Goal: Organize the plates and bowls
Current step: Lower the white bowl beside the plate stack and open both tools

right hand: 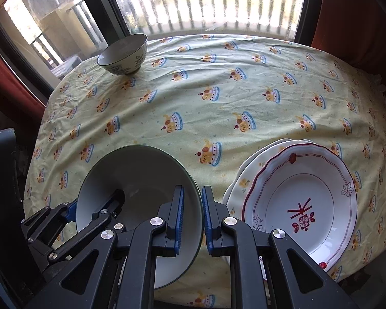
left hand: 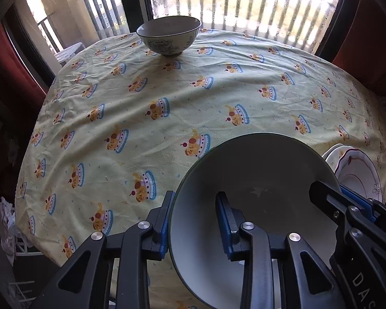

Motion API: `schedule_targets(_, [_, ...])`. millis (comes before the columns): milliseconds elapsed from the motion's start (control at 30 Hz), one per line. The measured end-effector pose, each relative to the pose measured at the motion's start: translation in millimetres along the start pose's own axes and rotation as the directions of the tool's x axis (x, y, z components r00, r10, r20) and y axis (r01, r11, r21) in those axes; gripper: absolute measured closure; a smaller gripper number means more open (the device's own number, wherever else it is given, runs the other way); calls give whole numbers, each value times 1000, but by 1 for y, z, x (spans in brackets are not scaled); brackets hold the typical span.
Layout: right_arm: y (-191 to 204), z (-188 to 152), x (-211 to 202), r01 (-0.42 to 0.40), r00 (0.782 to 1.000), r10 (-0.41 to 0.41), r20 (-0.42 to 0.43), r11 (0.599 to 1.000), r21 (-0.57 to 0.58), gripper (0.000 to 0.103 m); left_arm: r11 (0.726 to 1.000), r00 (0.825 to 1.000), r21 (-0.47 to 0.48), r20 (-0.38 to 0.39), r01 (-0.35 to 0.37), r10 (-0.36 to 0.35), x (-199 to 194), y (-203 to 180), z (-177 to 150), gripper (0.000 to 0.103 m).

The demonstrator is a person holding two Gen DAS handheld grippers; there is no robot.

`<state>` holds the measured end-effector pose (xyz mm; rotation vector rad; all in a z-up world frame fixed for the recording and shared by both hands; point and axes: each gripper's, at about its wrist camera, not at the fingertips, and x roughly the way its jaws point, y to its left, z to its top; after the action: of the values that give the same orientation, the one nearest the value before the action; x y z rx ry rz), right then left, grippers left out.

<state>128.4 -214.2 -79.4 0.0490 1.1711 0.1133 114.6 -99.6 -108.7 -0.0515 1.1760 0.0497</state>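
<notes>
A large white bowl with a dark green rim [left hand: 257,170] [right hand: 136,170] hangs tilted just above the near part of the table, gripped from both sides. My left gripper [left hand: 195,226] is shut on its left rim, one blue pad inside the bowl and one outside. The right gripper [right hand: 193,216] is shut on the opposite rim and also shows at the right edge of the left wrist view [left hand: 347,206]. A stack of scalloped plates [right hand: 301,200] [left hand: 357,172], the top one with red trim, lies just right of the bowl. A small patterned bowl [left hand: 168,36] [right hand: 123,54] stands at the far left edge.
A round table under a yellow cloth with cake prints [left hand: 167,97] [right hand: 218,90] stands before a bright window with railings. Red curtains hang at both sides. A dark chair back [right hand: 2,180] rises at the left. The cloth between the far bowl and the plates is bare.
</notes>
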Motion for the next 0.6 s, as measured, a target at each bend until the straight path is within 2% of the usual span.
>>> schedule_targets(167, [3, -3, 9, 13, 1000, -13, -12, 999, -37, 85, 1000, 1000, -1, -23, -9, 9, 10, 0, -3, 72])
schedule_targets(400, [5, -4, 13, 33, 999, -32, 26, 998, -58, 85, 999, 1000, 15, 13, -28, 28, 12, -2, -4, 72])
schedule_targets(500, [7, -6, 12, 43, 998, -41, 54, 998, -47, 85, 1000, 1000, 12, 8, -5, 5, 14, 1, -3, 66])
schedule_targets(567, [9, -6, 12, 50, 997, -47, 63, 997, -54, 83, 1000, 1000, 7, -19, 19, -19, 17, 2, -4, 58])
schedule_targets(600, [10, -5, 13, 48, 997, -45, 56, 997, -56, 77, 1000, 1000, 3, -22, 23, -23, 16, 2, -4, 47])
